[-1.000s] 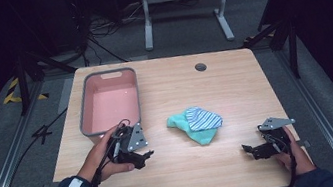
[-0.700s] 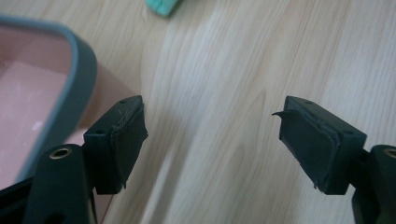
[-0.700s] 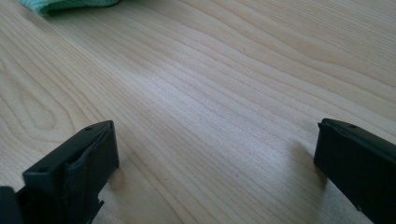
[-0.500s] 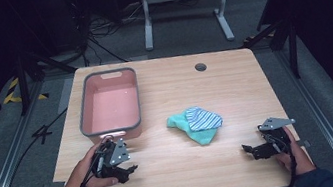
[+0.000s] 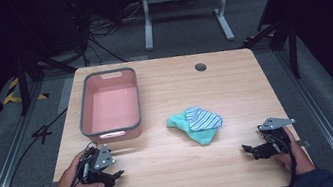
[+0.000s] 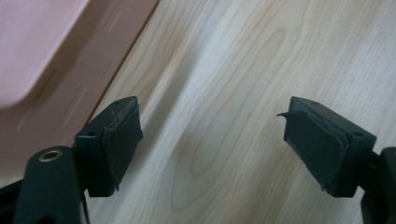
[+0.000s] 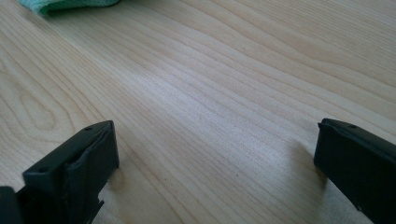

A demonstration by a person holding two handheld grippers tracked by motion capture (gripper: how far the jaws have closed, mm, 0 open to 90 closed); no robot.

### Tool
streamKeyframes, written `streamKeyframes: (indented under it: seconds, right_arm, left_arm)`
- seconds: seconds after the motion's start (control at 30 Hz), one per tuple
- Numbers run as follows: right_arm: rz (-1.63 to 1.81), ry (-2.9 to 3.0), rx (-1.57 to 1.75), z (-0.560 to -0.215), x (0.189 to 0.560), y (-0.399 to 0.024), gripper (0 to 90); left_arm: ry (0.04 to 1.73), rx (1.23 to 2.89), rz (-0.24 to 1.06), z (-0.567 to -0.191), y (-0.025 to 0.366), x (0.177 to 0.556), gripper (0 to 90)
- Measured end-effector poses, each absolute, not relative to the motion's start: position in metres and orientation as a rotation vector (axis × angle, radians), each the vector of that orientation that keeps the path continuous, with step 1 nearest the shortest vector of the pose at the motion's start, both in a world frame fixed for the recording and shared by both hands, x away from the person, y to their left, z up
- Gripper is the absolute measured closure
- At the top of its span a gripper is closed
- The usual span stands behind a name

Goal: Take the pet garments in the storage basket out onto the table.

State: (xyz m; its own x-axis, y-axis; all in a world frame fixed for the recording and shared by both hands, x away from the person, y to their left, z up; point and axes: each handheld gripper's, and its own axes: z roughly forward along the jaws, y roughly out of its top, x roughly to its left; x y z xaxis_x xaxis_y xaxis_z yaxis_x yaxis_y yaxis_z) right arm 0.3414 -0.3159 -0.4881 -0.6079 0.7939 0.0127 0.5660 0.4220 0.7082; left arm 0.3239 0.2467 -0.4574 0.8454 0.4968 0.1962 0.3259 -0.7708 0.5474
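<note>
A pink tub with a grey rim [image 5: 109,107] stands at the table's left. A small heap of cloths [image 5: 197,122], one green and one blue-striped, lies right of the tub near the table's middle. My left gripper [image 5: 113,176] rests low on the wood near the front left, just below the tub, jaws open and empty [image 6: 212,154]; the tub's wall [image 6: 42,60] shows at the upper left there. My right gripper [image 5: 253,152] sits near the front right, open and empty [image 7: 215,163], pointing left. A green cloth edge [image 7: 65,4] lies far ahead of it.
The wooden table [image 5: 177,173] has a round cable hole [image 5: 201,67] near its far edge. Cables trail from both grippers over the front edge. Dark floor, cables and a metal stand's legs [image 5: 184,9] lie beyond the table.
My left gripper has drawn back toward the front left corner of the table, away from the cloths, and lowered. The right gripper has stayed in place.
</note>
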Motion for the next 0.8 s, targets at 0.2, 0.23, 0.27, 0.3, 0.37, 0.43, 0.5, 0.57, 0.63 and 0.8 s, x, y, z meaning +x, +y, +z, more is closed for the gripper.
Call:
streamKeyframes:
  seconds: [0.2, 0.23, 0.27, 0.3, 0.37, 0.43, 0.5, 0.57, 0.63, 0.8]
  right_arm:
    - [0.988, 2.356, 1.170, -0.488, 0.341, -0.316, 0.1]
    - [0.988, 2.356, 1.170, -0.488, 0.341, -0.316, 0.1]
    - [0.988, 2.356, 1.170, -0.488, 0.341, -0.316, 0.1]
    - [0.988, 2.357, 1.169, -0.488, 0.342, -0.316, 0.1]
    - [0.988, 2.357, 1.171, -0.488, 0.341, -0.316, 0.1]
    - [0.988, 2.358, 1.170, -0.488, 0.341, -0.316, 0.1]
    - [0.989, 2.358, 1.168, -0.488, 0.342, -0.316, 0.1]
    - [0.988, 2.359, 1.165, -0.488, 0.342, -0.316, 0.1]
    - [0.990, 2.359, 1.167, -0.488, 0.342, -0.316, 0.1]
    - [0.988, 2.359, 1.165, -0.488, 0.341, -0.317, 0.1]
  left_arm:
    - [0.685, 2.441, 0.366, -0.468, 0.268, 0.323, 18.3]
    - [0.692, 2.425, 0.365, -0.469, 0.272, 0.323, 18.2]
    - [0.700, 2.414, 0.359, -0.470, 0.275, 0.323, 18.0]
    - [0.728, 2.375, 0.329, -0.473, 0.282, 0.323, 17.8]
    - [0.753, 2.347, 0.301, -0.476, 0.285, 0.323, 16.6]
    - [0.789, 2.298, 0.276, -0.480, 0.292, 0.323, 15.1]
    - [0.801, 2.263, 0.296, -0.483, 0.298, 0.322, 14.8]
    - [0.819, 2.258, 0.305, -0.483, 0.299, 0.321, 14.8]
    - [0.827, 2.254, 0.310, -0.483, 0.299, 0.320, 14.8]
    - [0.833, 2.251, 0.310, -0.483, 0.298, 0.320, 14.6]
